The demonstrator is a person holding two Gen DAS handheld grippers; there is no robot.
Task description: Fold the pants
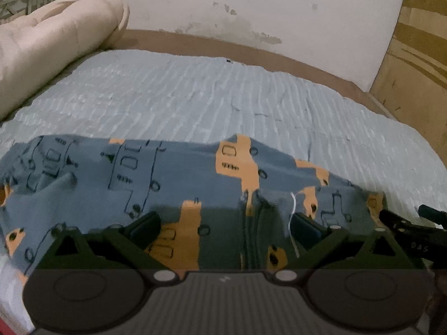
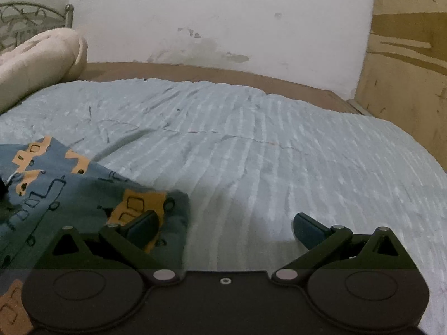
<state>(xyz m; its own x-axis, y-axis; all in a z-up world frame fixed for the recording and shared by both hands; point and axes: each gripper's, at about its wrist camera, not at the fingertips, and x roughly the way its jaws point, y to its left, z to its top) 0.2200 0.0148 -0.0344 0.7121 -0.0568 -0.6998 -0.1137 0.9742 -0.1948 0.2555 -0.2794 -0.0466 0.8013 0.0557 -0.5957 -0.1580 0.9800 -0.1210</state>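
On one bed (image 2: 279, 153) lie one pants (image 1: 181, 178); both tongs (image 1: 226, 223) (image 2: 226, 226) gape empty.

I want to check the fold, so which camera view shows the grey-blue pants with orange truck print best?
The left wrist view: the grey-blue pants with orange truck print stretch across nearly its whole width. The right wrist view shows only one end, at its lower left.
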